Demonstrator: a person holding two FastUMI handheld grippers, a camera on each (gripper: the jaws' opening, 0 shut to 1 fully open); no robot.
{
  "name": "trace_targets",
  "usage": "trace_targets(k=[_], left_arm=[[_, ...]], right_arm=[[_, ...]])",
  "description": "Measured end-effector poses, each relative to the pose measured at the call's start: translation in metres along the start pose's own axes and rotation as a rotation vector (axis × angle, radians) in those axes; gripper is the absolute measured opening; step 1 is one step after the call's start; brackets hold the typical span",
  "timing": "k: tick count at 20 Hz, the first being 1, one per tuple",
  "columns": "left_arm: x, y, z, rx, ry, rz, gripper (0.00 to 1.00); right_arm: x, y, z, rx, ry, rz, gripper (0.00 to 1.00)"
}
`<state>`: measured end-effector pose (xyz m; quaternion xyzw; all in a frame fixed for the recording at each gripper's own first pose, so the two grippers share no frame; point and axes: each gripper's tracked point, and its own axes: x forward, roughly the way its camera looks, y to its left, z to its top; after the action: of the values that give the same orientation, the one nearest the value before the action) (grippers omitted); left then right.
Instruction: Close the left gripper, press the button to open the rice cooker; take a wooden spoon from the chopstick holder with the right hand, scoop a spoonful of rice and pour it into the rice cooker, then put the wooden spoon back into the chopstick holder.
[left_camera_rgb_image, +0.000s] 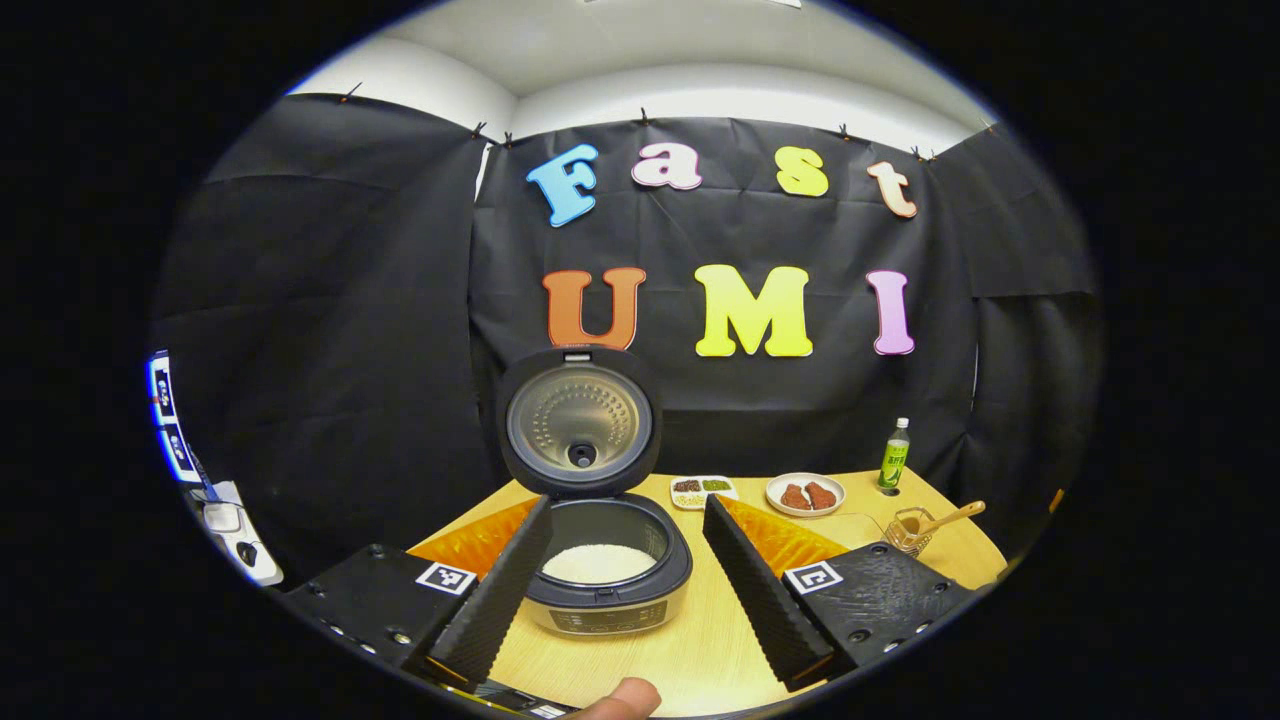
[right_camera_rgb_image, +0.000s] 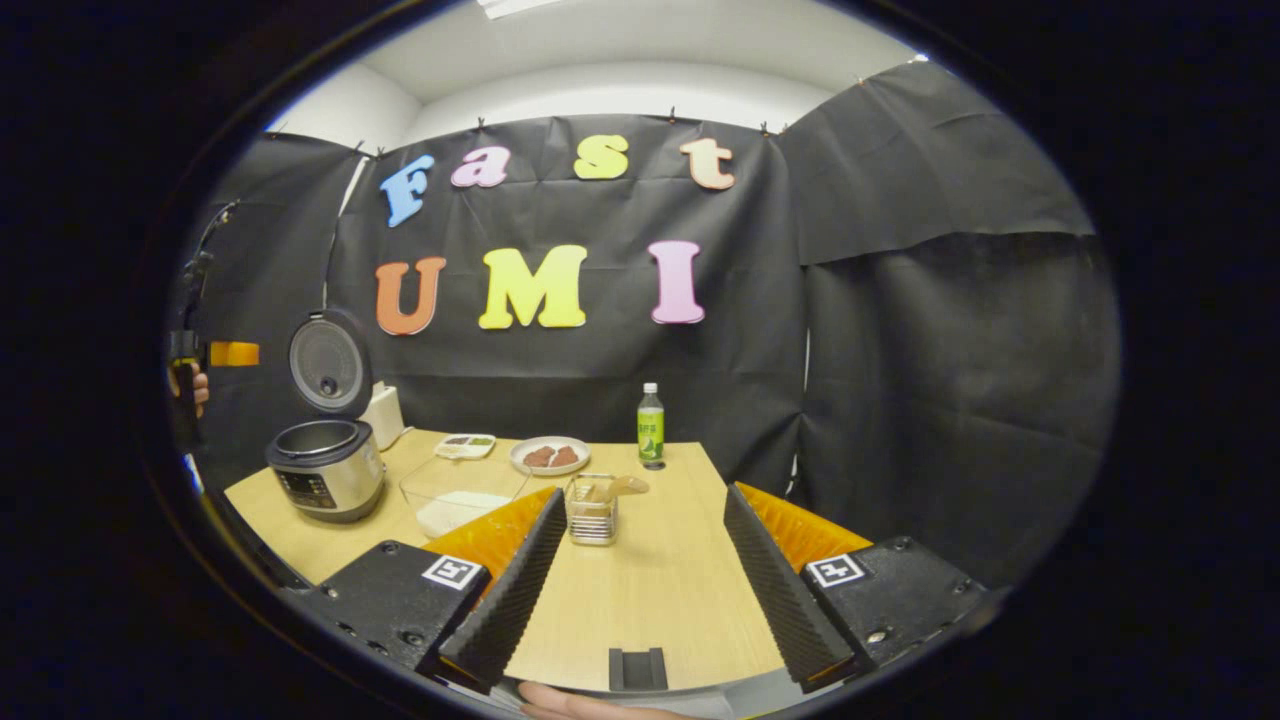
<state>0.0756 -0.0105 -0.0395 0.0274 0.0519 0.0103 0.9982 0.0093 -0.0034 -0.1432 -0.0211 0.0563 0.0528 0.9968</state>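
At the left of our table stands the dark round rice cooker (left_camera_rgb_image: 608, 575), its hinged lid (left_camera_rgb_image: 579, 420) upright and white rice in its inner pot, so we judge the button pressed and the spoon step in hand. Our left gripper (left_camera_rgb_image: 625, 585) hangs before the cooker with its jaws spread wide, empty, the pot framed between the two fingers. Moving right across the pale wooden table (right_camera_rgb_image: 650, 590), the right gripper view shows a clear plastic tub of white rice (right_camera_rgb_image: 462, 500) near the cooker, then the small wire chopstick holder (right_camera_rgb_image: 592, 512) with the light wooden spoon (right_camera_rgb_image: 610, 490) leaning inside it, handle tilted to the right. Behind them sit a small divided tray of grains (right_camera_rgb_image: 465, 443), a white plate of reddish-brown pieces (right_camera_rgb_image: 549, 456) and a green-labelled clear bottle (right_camera_rgb_image: 651, 428). Our right gripper (right_camera_rgb_image: 635, 580) is also wide open and holds nothing, well short of the holder. To do this well, we should bring the right fingers in level with the exposed handle, close on it above the wire rim, and lift straight up so the light holder neither tips nor drags.
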Motion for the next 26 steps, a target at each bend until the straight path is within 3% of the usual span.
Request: trace_targets(k=[5, 10, 11, 14, 17, 19, 21, 22, 23, 26], left_arm=[[-0.029, -0.008, -0.005, -0.012, -0.021, -0.016, 0.97], [-0.057, -0.026, -0.013, -0.005, -0.053, -0.089, 0.93], [-0.063, -0.029, -0.015, -0.001, -0.059, -0.103, 0.97], [-0.081, -0.033, -0.023, -0.005, -0.064, -0.127, 0.97], [-0.096, -0.033, -0.025, -0.022, -0.086, -0.144, 0.97], [-0.102, -0.033, -0.03, -0.045, -0.084, -0.159, 0.96], [-0.105, -0.034, -0.035, -0.064, -0.083, -0.175, 0.96], [-0.104, -0.033, -0.036, -0.072, -0.083, -0.175, 0.97], [-0.105, -0.031, -0.039, -0.079, -0.081, -0.173, 0.96], [-0.106, -0.029, -0.052, -0.103, -0.062, -0.172, 0.97]], right_arm=[[0.036, 0.005, -0.008, 0.014, -0.064, -0.014, 1.0], [0.094, 0.029, -0.044, 0.075, 0.015, 0.044, 1.0], [0.104, 0.033, -0.048, 0.088, 0.019, 0.054, 1.0], [0.128, 0.036, -0.053, 0.128, 0.003, 0.038, 1.0], [0.149, 0.036, -0.061, 0.131, -0.003, -0.006, 0.85], [0.159, 0.041, -0.067, 0.129, -0.007, 0.005, 0.77], [0.17, 0.045, -0.073, 0.154, -0.007, 0.012, 0.79], [0.18, 0.037, -0.083, 0.161, 0.018, -0.027, 0.75], [0.187, 0.036, -0.092, 0.164, 0.044, -0.037, 0.79], [0.212, 0.043, -0.1, 0.175, 0.066, -0.032, 0.79]])
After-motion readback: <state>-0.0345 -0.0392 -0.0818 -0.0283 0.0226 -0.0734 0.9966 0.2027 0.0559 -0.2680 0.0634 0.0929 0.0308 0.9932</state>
